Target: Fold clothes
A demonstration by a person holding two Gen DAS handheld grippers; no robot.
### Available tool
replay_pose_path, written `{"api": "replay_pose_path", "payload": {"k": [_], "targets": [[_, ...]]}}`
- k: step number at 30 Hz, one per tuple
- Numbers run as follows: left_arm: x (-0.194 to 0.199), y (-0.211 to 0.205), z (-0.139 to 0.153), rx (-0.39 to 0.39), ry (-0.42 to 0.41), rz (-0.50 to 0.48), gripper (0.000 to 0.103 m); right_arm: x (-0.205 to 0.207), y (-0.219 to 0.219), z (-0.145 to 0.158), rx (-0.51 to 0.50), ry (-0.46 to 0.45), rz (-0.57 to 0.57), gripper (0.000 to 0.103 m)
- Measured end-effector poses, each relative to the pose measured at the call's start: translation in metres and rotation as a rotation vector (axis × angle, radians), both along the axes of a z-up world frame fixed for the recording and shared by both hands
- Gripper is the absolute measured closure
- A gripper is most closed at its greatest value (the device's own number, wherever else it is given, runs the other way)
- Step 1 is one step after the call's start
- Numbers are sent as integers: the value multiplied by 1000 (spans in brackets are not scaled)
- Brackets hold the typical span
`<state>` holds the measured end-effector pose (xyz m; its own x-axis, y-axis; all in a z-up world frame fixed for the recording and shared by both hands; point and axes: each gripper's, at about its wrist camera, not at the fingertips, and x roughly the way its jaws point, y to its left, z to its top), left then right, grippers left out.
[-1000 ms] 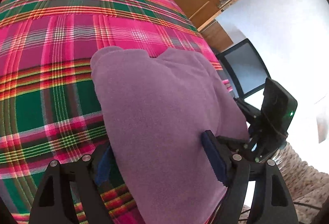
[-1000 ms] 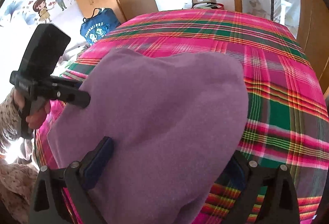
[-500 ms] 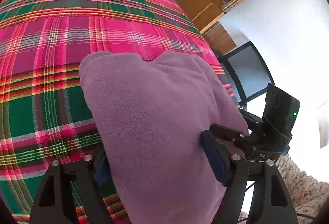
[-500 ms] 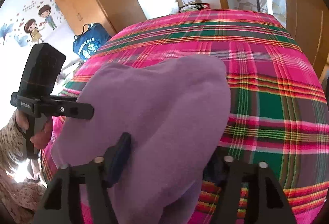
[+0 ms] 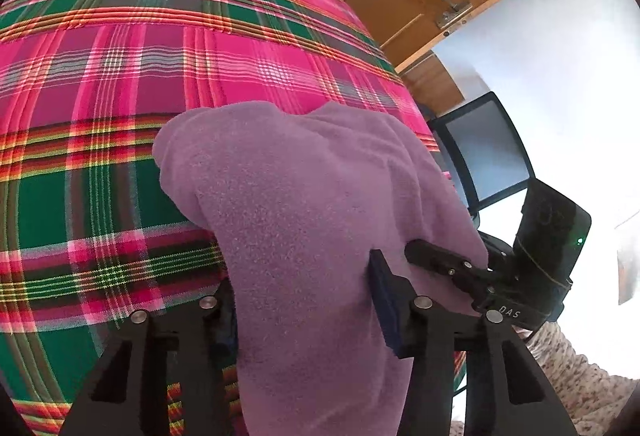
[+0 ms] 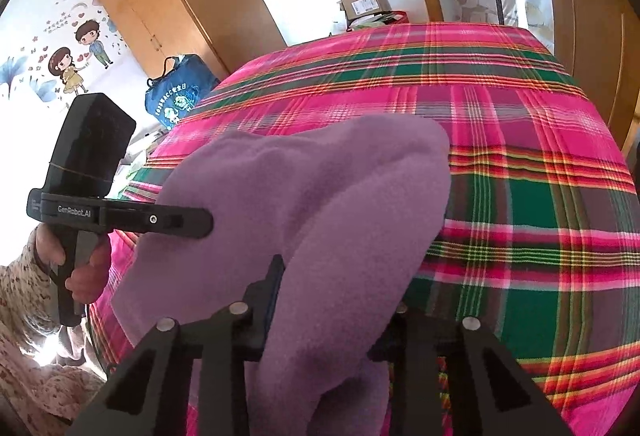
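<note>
Fleece, soft purple garment (image 5: 304,203), sits pinched in both our tools, left tool (image 5: 304,312) and right tool (image 6: 336,300), lifted mid-fold over the pink-green plaid bed (image 5: 120,83); next we'd carry the held edge across evenly.

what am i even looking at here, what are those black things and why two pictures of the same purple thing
There is no robot here. A person holds a black hand tool with two-fingered tongs in each hand, and each tool carries a wide-angle camera looking forward along its fingers. One picture comes from the left tool, the other from the right, so each view also shows the other tool from the side.

On the surface lies a pink and green plaid cover, with a purple fleece garment on it. The left tongs and the right tongs are each closed on the near edge of that garment. In the right view you can see the person's hand gripping the left tool's handle.
</note>
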<state>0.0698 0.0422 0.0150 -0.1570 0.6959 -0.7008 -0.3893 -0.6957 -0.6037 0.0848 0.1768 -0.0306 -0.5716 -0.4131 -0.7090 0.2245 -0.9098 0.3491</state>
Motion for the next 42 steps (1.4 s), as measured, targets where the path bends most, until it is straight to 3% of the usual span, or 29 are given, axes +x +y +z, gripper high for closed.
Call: {"api": "replay_pose_path", "payload": {"k": [9, 22, 42], "targets": [[1, -2, 10, 18, 21, 3, 66, 1, -8, 14, 26, 34, 5, 76], [0, -37, 38, 43, 89, 46, 68, -14, -34, 44, 37, 98, 36, 76], [-52, -149, 55, -28, 155, 254, 68, -118, -135, 55, 30, 136, 179, 76]]}}
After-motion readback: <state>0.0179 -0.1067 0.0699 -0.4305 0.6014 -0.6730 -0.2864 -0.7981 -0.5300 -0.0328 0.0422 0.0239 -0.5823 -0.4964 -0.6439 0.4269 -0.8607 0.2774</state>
